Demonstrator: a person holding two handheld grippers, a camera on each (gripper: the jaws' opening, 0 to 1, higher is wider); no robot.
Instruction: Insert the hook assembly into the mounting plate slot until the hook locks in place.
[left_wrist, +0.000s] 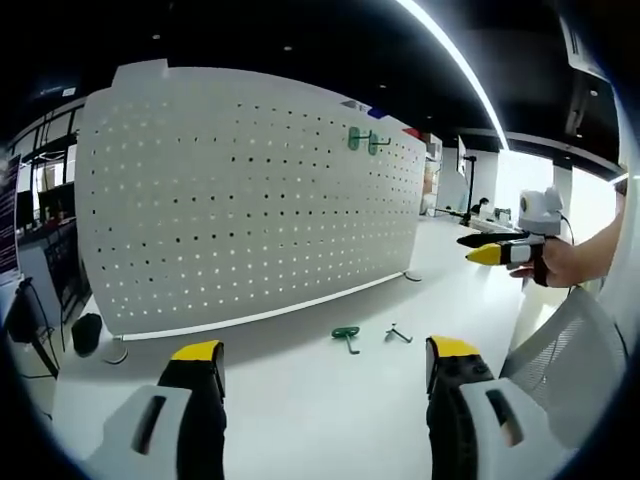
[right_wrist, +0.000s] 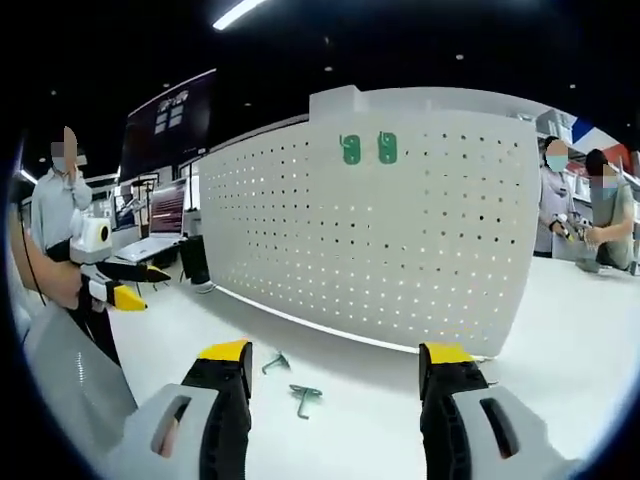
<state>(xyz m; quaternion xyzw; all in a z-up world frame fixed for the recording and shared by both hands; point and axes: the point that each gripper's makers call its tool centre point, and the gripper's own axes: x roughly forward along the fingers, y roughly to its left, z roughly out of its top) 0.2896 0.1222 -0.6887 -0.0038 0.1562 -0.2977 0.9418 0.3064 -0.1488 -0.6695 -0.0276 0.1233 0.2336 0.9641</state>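
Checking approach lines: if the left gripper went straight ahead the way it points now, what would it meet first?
Probably the white pegboard; the left gripper is open, and the two loose hooks lie low on the table, likely below that line.

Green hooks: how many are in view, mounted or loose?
3 clearly green: two mounted side by side high on the pegboard, at and; one loose on the table. A greyer hook lies beside it.

Bright, even light falls from ceiling strip lights (left_wrist: 455, 55); the white table (left_wrist: 330, 400) shows soft shadows. Fisheye bending curves the edges; focus stays sharp.
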